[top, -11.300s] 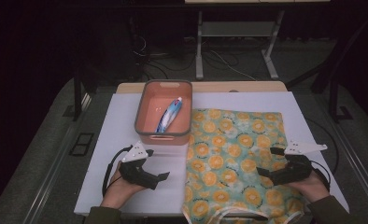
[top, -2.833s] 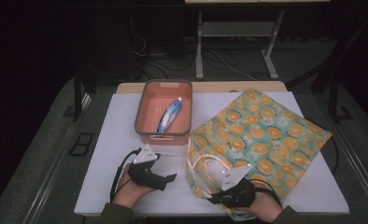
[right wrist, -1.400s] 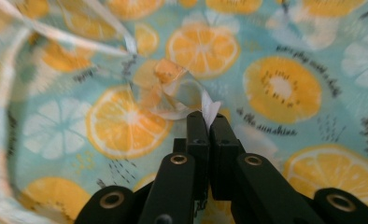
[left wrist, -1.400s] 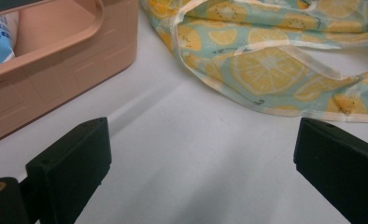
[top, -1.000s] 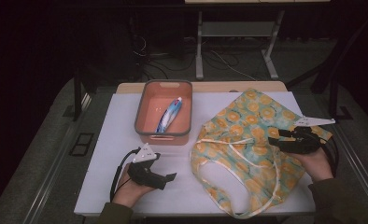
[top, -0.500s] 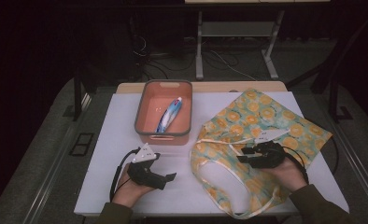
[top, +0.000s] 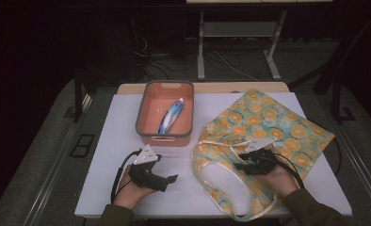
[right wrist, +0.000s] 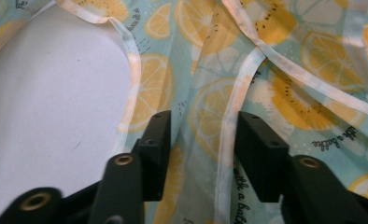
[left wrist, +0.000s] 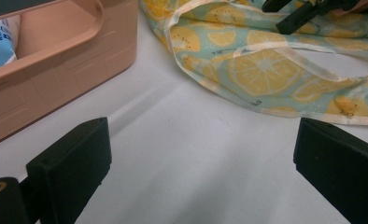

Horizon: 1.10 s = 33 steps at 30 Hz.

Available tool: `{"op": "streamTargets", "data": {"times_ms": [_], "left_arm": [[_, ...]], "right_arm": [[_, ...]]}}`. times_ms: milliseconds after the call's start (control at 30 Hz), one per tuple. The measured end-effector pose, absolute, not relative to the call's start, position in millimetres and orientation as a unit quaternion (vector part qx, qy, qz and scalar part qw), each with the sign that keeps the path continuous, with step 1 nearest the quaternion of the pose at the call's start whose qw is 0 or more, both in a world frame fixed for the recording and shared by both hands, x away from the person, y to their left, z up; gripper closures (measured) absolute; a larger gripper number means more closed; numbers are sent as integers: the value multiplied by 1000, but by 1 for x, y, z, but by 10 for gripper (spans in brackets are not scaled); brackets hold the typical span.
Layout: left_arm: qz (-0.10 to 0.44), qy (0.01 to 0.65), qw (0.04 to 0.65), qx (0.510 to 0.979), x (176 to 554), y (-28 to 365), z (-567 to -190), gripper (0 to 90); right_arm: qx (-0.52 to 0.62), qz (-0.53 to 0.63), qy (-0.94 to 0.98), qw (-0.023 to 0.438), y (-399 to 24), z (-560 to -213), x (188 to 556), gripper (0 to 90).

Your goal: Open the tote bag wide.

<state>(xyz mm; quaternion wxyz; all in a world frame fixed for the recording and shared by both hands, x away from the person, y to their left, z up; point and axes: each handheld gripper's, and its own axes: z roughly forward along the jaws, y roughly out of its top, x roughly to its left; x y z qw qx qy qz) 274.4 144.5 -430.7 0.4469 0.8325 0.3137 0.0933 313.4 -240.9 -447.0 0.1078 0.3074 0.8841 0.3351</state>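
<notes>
Low and right of centre in the high view, the right gripper (top: 244,164) lies over the near edge of the lemon-print tote bag (top: 287,129), which sprawls across the right half of the white table (top: 108,141) with its pale handle (top: 212,176) looping towards the bottom of the frame. In the right gripper view the jaws stand partly apart with a fold of the printed cloth and a pale strap (right wrist: 231,140) running up between them; they straddle the fabric but do not look clamped on it yet. The step in hand seems to be taking hold of the bag's rim, perhaps to open its mouth. To do it well, I would bring the jaws down so that the top layer and its strap sit deep between the pads, not both layers pinched together, then close firmly before lifting. The left gripper (top: 167,179) sits at the lower left of the high view with its jaws wide apart and nothing between them, bare table ahead of it. The salmon bin (top: 143,115) in the upper middle holds a blue and white tube (top: 170,115).
</notes>
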Motion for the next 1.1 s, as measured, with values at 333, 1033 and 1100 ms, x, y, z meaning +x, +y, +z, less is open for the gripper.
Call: {"op": "streamTargets", "data": {"times_ms": [333, 1033, 1100], "left_arm": [[94, 312, 447, 833, 274, 145, -430, 29], [90, 311, 444, 835, 274, 143, -431, 33], [91, 311, 445, 835, 274, 144, -431, 33]], "right_arm": [[306, 344, 882, 104, -245, -447, 315, 892], [363, 423, 821, 122, -293, -414, 339, 893], [370, 430, 814, 125, -298, -412, 343, 893]]}}
